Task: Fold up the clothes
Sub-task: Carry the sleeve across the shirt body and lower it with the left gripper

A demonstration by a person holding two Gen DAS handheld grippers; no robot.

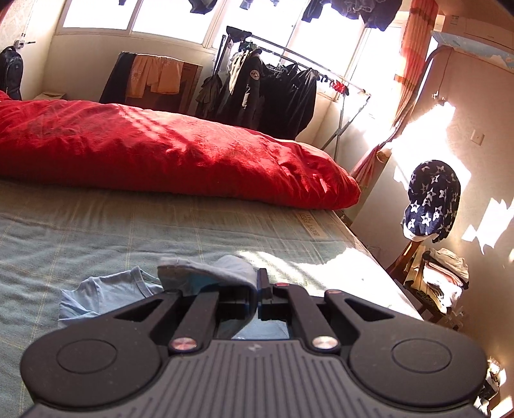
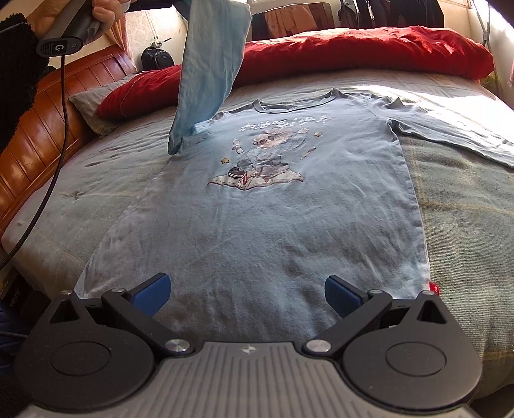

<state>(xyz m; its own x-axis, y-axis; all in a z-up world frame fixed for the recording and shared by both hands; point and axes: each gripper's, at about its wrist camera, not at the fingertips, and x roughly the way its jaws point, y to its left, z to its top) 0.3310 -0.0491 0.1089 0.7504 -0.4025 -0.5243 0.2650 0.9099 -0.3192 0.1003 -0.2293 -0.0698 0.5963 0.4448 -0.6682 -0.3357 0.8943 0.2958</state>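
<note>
A light blue T-shirt (image 2: 276,205) with a cartoon print lies front up on the bed. Its left sleeve (image 2: 212,67) is lifted and hangs from above, where a hand (image 2: 96,13) holds the other gripper's handle. In the left wrist view my left gripper (image 1: 261,289) is shut on that sleeve's blue cloth (image 1: 212,273), which drapes over the left finger, with the shirt's collar (image 1: 128,286) below it. My right gripper (image 2: 247,292) stands open just above the shirt's hem, its blue pads (image 2: 340,292) wide apart with nothing between them. The right sleeve (image 2: 449,135) lies flat.
A red duvet (image 1: 167,148) lies across the far side of the bed (image 1: 96,231). A wooden headboard (image 2: 35,138) and a red pillow (image 2: 138,93) are at the left. Beyond the bed stand a clothes rack (image 1: 282,93) and a chair (image 1: 430,205) draped with star-print cloth.
</note>
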